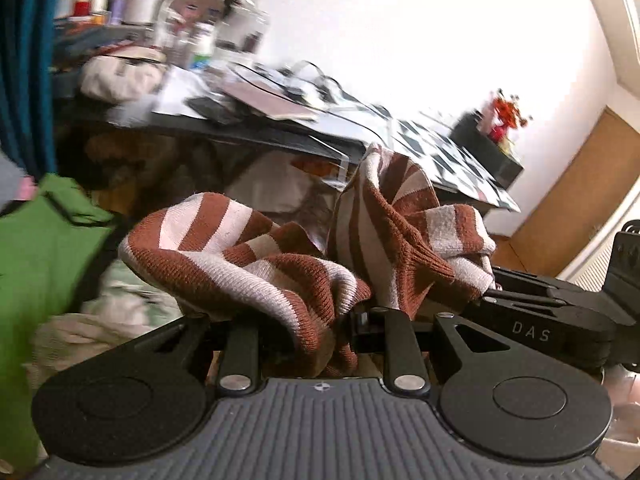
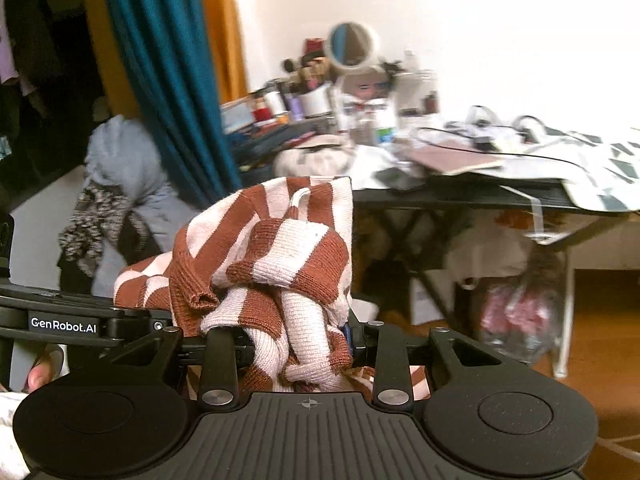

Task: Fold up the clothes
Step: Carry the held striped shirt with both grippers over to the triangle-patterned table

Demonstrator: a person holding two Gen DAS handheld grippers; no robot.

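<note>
A brown-and-white striped knit garment [image 1: 280, 256] is bunched up in the air, held by both grippers. In the left wrist view my left gripper [image 1: 320, 320] is shut on a thick fold of it, and the cloth billows up over the fingers and hides them. The other gripper's black body [image 1: 560, 312] comes in from the right, touching the same cloth. In the right wrist view my right gripper [image 2: 296, 344] is shut on a wad of the striped garment [image 2: 280, 248], whose folds cover the fingertips. The left gripper's body [image 2: 80, 320] lies close at the left.
A dark folding table [image 2: 460, 194] piled with bottles, a round mirror [image 2: 352, 46], cables and a checked cloth stands ahead. Teal and orange curtains [image 2: 168, 80] hang at left, with a grey garment heap [image 2: 120, 168] below. Green cloth [image 1: 40, 260] fills the left. Wooden floor [image 2: 600, 340] lies to the right.
</note>
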